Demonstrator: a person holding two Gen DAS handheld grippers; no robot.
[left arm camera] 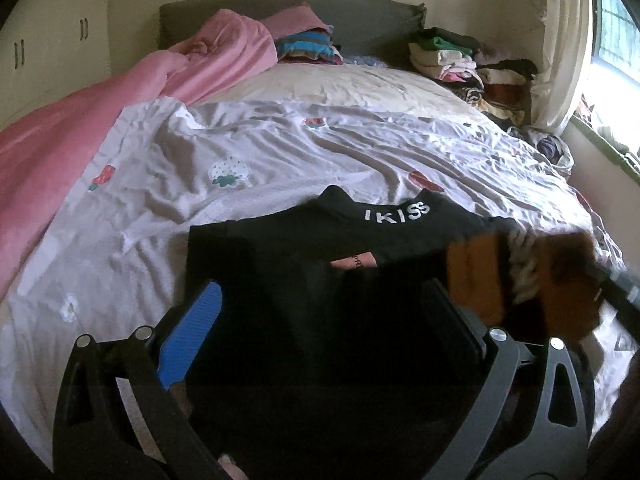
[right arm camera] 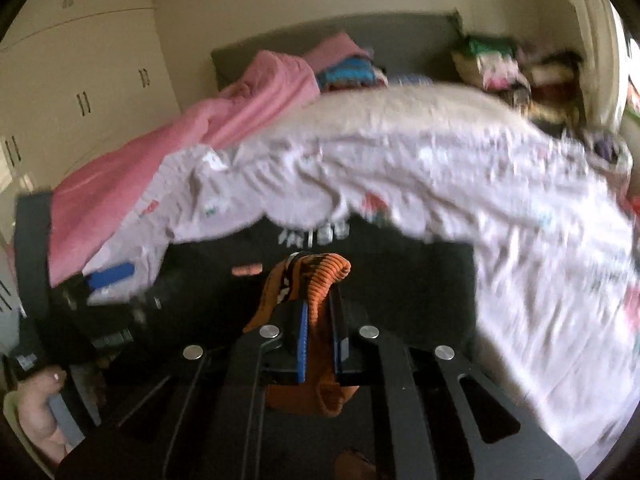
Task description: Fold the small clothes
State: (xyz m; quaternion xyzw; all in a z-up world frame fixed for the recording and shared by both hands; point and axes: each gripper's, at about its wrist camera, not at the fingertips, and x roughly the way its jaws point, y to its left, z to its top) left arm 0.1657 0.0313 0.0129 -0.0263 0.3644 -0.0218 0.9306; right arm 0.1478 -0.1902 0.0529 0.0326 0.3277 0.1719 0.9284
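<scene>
Left jaws: the left gripper (left arm camera: pixel 320 320) is spread wide, with nothing pinched; its blue pad (left arm camera: pixel 191 334) and dark pad stand over the black top.
Right jaws: the right gripper (right arm camera: pixel 320 336) is squeezed tight on a small orange knit piece (right arm camera: pixel 320 276), which pokes out above and below the pads.
Black top: the black top (left arm camera: pixel 320 264) lies flat on the bed at the near edge, with white letters (left arm camera: pixel 398 212) on its collar band.
Orange piece from the left camera: it shows as a blurry orange shape (left arm camera: pixel 488 280) just to the right of the black top.
Bed: the pale sheet (left arm camera: pixel 300 152) with strawberry prints is wrinkled.
Pink blanket: the pink blanket (left arm camera: pixel 120 100) is bunched along the left side.
Clothes pile: a heap of folded clothes (left arm camera: pixel 468 64) sits at the far right corner.
Hand: a person's hand (right arm camera: pixel 40 416) holds the left gripper's handle.
</scene>
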